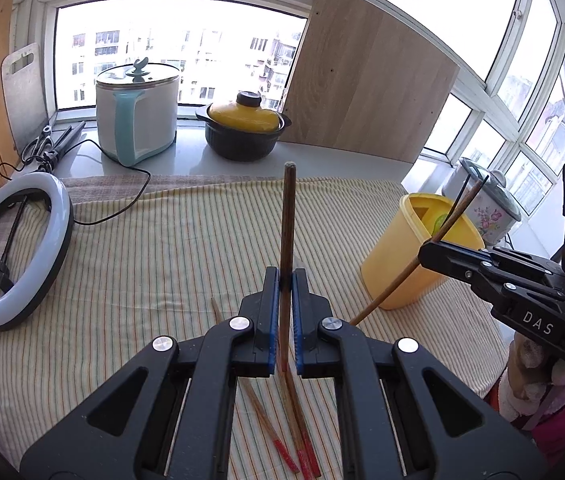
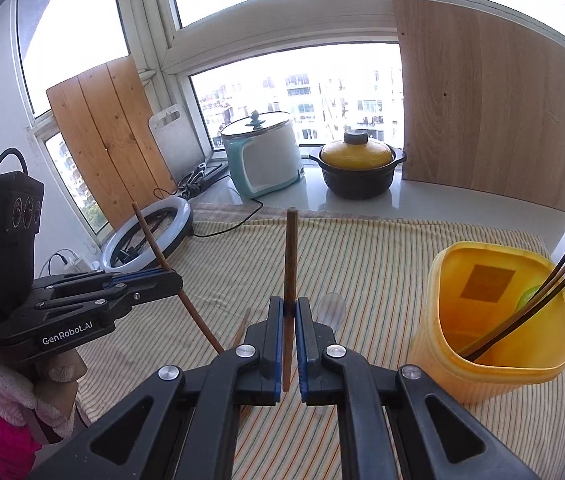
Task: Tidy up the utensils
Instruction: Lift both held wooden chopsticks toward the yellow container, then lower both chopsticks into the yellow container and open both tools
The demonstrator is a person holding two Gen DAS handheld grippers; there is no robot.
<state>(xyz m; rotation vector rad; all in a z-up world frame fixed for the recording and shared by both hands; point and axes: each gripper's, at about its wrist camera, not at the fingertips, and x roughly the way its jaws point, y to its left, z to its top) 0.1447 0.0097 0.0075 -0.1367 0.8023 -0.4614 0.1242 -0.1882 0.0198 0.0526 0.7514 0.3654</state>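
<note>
My left gripper point(image 1: 286, 276) is shut on a brown chopstick point(image 1: 288, 220) that stands upright between the blue pads, lifted above the striped cloth point(image 1: 162, 248). My right gripper point(image 2: 289, 306) is shut on another brown chopstick point(image 2: 291, 256), also upright. In the left wrist view the right gripper point(image 1: 422, 254) hangs beside the yellow container point(image 1: 394, 276). The container point(image 2: 482, 376) holds several dark chopsticks point(image 2: 538, 304) and something green. Loose red-tipped chopsticks point(image 1: 278, 432) lie on the cloth under my left gripper point(image 2: 178, 280). A clear spoon point(image 2: 332, 308) lies near the right gripper.
A ring light point(image 1: 58, 240) lies at the cloth's left edge with its cable. A white and teal cooker point(image 1: 138, 112), a black pot with a yellow lid point(image 1: 242, 128) and a leaning wooden board point(image 1: 362, 80) stand along the window sill. A floral cooker point(image 1: 490, 208) stands behind the container.
</note>
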